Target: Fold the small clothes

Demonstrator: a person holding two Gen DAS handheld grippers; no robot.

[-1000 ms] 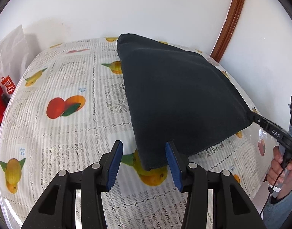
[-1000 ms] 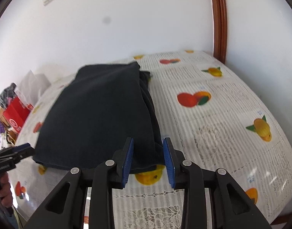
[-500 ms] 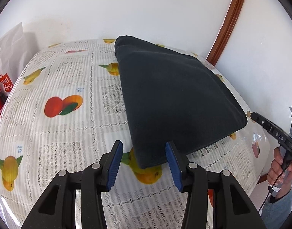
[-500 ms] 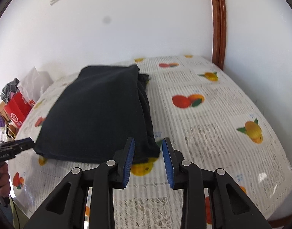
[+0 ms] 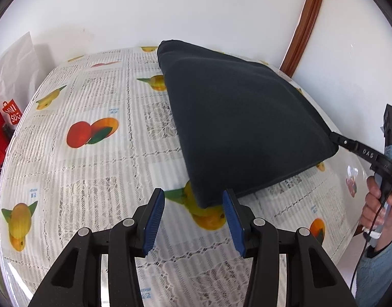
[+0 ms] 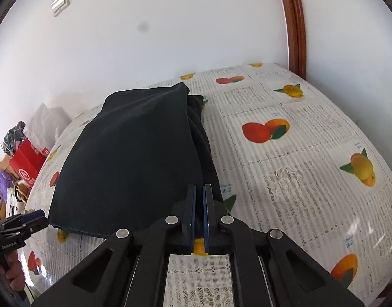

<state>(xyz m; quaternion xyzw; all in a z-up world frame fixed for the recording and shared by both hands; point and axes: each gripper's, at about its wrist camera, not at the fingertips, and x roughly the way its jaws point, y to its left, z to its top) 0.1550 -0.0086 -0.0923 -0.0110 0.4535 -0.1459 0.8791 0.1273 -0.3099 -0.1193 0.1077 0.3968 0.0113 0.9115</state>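
Note:
A dark navy garment (image 5: 242, 117) lies folded flat on the fruit-print tablecloth (image 5: 93, 168). My left gripper (image 5: 193, 220) is open, and the garment's near corner lies between its blue pads. In the right wrist view the same garment (image 6: 129, 158) fills the left half of the table. My right gripper (image 6: 199, 202) is shut on its near right corner; in the left wrist view it (image 5: 334, 136) pinches the cloth's far right corner. The left gripper (image 6: 34, 217) shows at the garment's left corner in the right wrist view.
White walls stand close behind the table, with a brown door frame (image 5: 306, 20) at the right. A white bag and a red Miniso bag (image 5: 9, 112) sit off the table's left end, and more clutter (image 6: 19, 163) lies there.
My right gripper has closed from open onto the garment's corner. The left gripper stayed open and moved in slightly toward its corner.

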